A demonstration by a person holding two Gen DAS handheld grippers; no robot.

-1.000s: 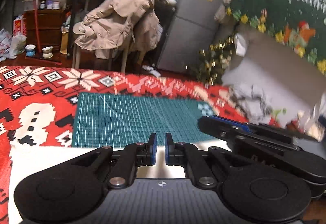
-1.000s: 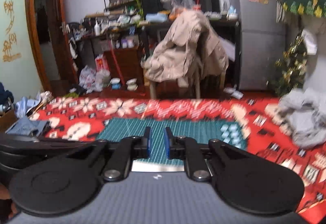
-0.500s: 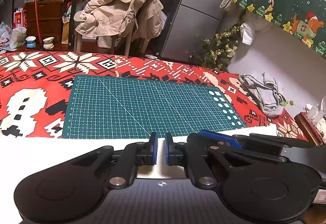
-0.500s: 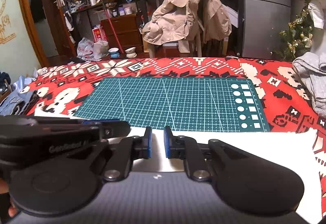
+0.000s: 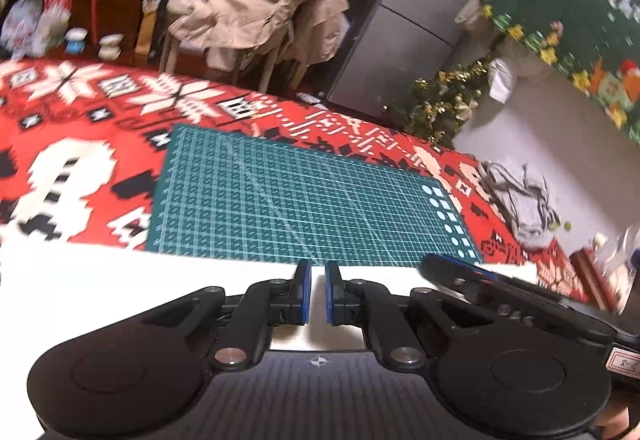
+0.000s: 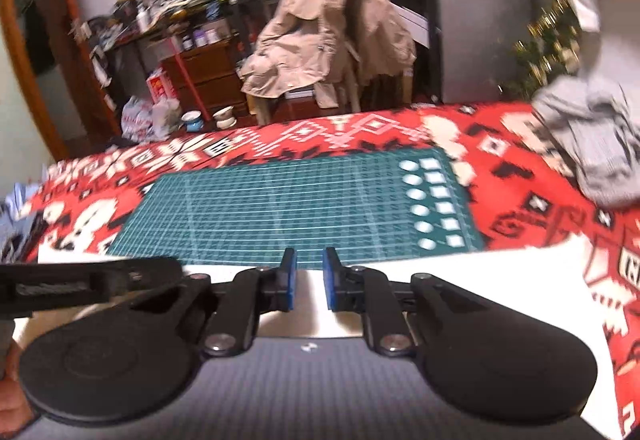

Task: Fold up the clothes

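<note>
The white garment (image 5: pixel 100 280) lies flat along the near edge of the red patterned tablecloth (image 5: pixel 72 128), its far hem overlapping the near edge of the green cutting mat (image 5: pixel 288 196). The left gripper (image 5: pixel 316 294) hovers over that cloth with its jaws a narrow gap apart and white showing between the blue pads – whether fabric is pinched there I cannot tell. Just to its right the right gripper (image 6: pixel 308 280) sits in the same pose, jaws a little apart over the white cloth, grip equally unclear. The risk as I judge it: with jaws this slack a lift could shed one corner and skew the fold – or the hem could drag the mat. The grey crumpled garment (image 6: pixel 596 144) at far right lies well apart
</note>
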